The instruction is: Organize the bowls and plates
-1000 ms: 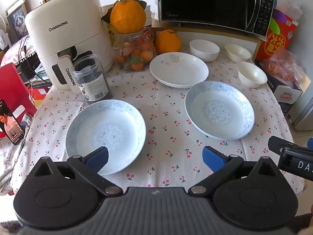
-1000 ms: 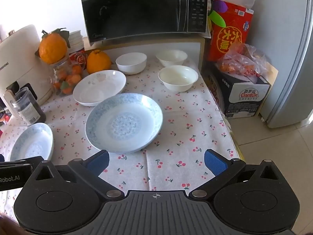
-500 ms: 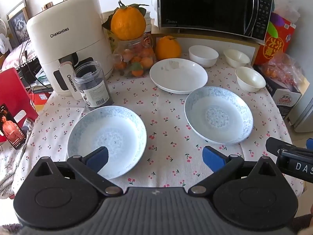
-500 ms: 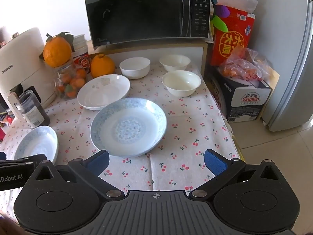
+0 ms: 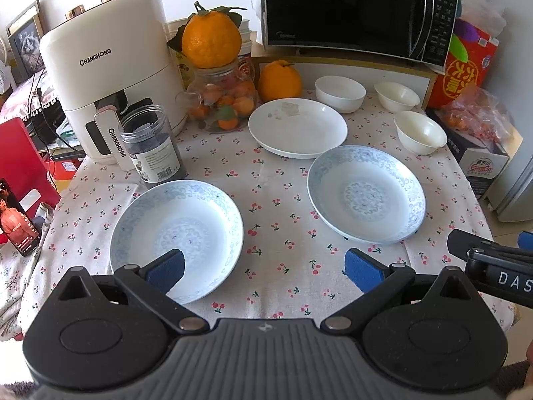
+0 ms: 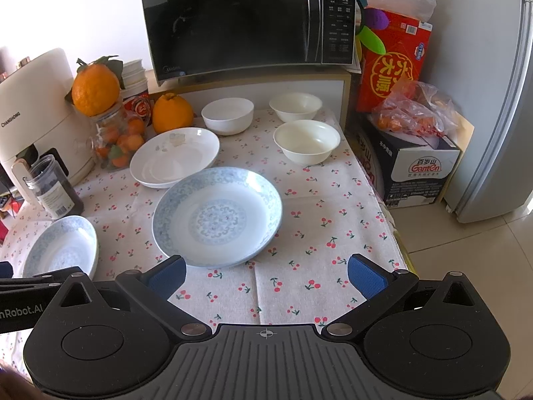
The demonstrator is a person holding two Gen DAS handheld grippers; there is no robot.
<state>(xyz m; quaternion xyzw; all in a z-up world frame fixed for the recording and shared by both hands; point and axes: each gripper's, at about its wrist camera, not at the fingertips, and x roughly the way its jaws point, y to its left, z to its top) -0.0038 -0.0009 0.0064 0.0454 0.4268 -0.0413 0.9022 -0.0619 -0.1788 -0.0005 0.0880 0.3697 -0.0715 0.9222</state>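
Two blue-patterned plates lie on the cherry tablecloth: the left one [image 5: 176,233] [image 6: 61,250] and the right one [image 5: 366,193] [image 6: 216,215]. A plain white plate [image 5: 297,126] [image 6: 175,156] lies behind them. Three white bowls stand at the back right: one [image 5: 339,93] [image 6: 227,115], a second [image 5: 396,96] [image 6: 295,106], and a third [image 5: 420,132] [image 6: 306,141]. My left gripper [image 5: 265,270] is open and empty, its left pad over the left plate's near rim. My right gripper [image 6: 266,275] is open and empty, just in front of the right plate.
An air fryer [image 5: 110,73], a dark jar [image 5: 153,146], a glass jar of oranges [image 5: 221,106], a loose orange [image 5: 279,80] and a microwave [image 5: 356,10] line the back. Boxes [image 6: 416,170] and a fridge [image 6: 499,100] stand right of the table edge.
Both grippers have pulled back and risen a little, so the plates and bowls appear slightly farther off. Nothing on the table has moved; both grippers stay open.
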